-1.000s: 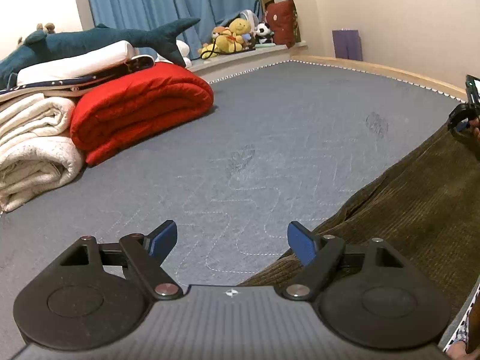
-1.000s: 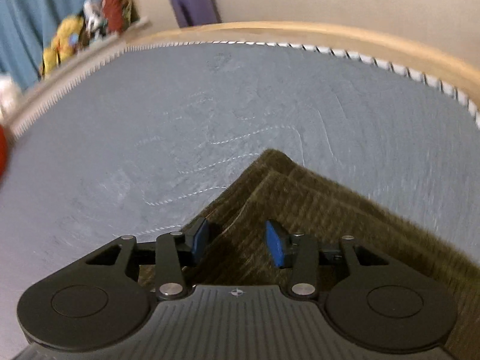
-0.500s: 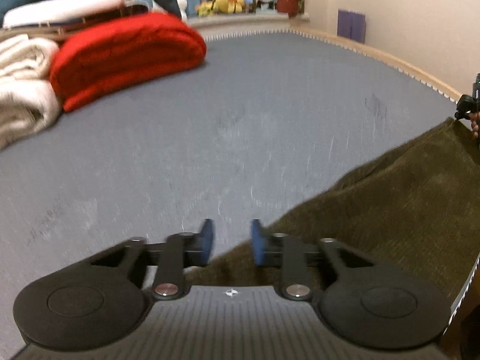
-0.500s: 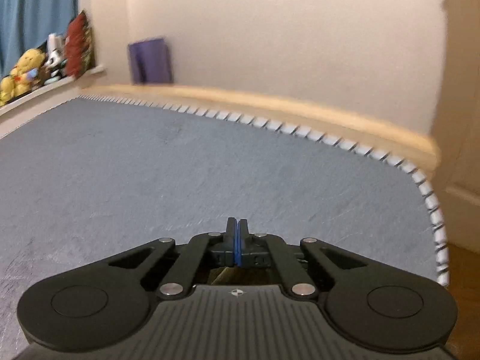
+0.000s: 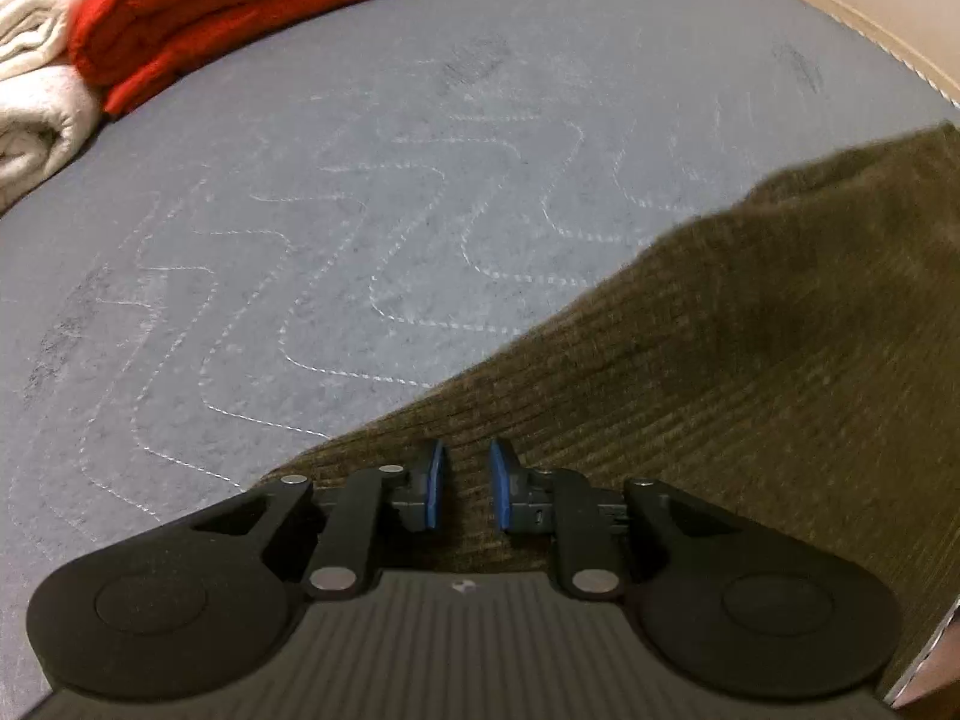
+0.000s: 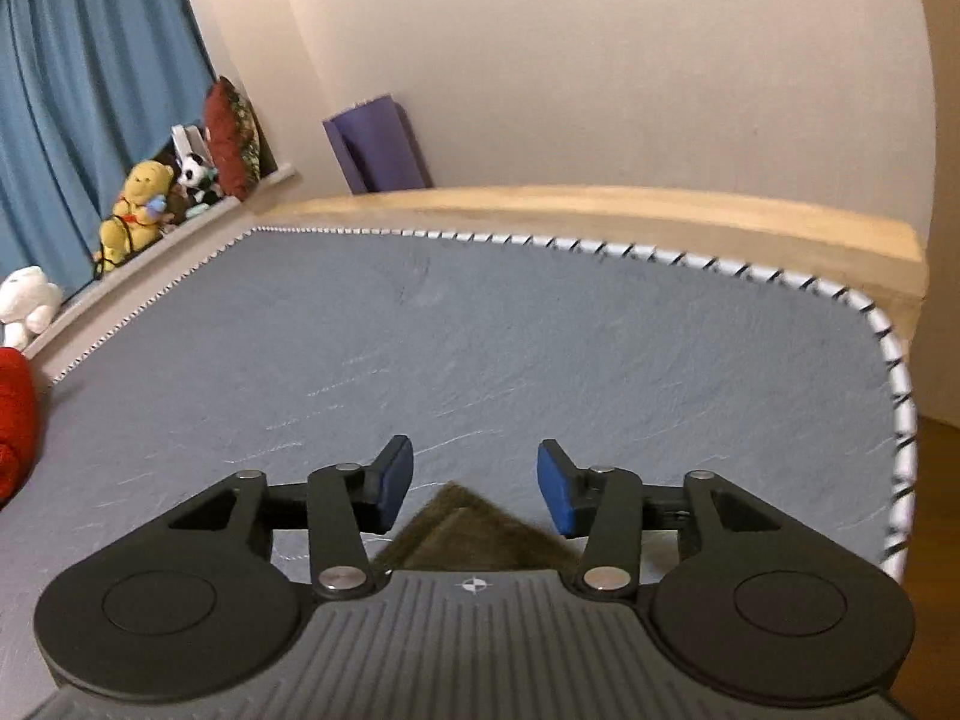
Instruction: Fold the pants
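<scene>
Pants [image 5: 750, 360] edge pinched in left gripper [image 5: 467, 489] fingers (narrow gap), right gripper [image 6: 474, 483] fingers opening, empty.

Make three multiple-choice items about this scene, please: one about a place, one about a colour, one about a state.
1. Where do the pants lie?
A) on the grey mattress
B) on the floor
C) on the windowsill

2. What colour is the folded blanket nearest the white ones?
A) green
B) red
C) black

3. How is the right gripper?
A) shut on the pants
B) holding a toy
C) jaws apart, gripping nothing

Key: 1 A, brown fabric spreads over the quilted surface; 2 B, its colour is plain; 3 C, the pads stand clear above the pants' corner.
</scene>
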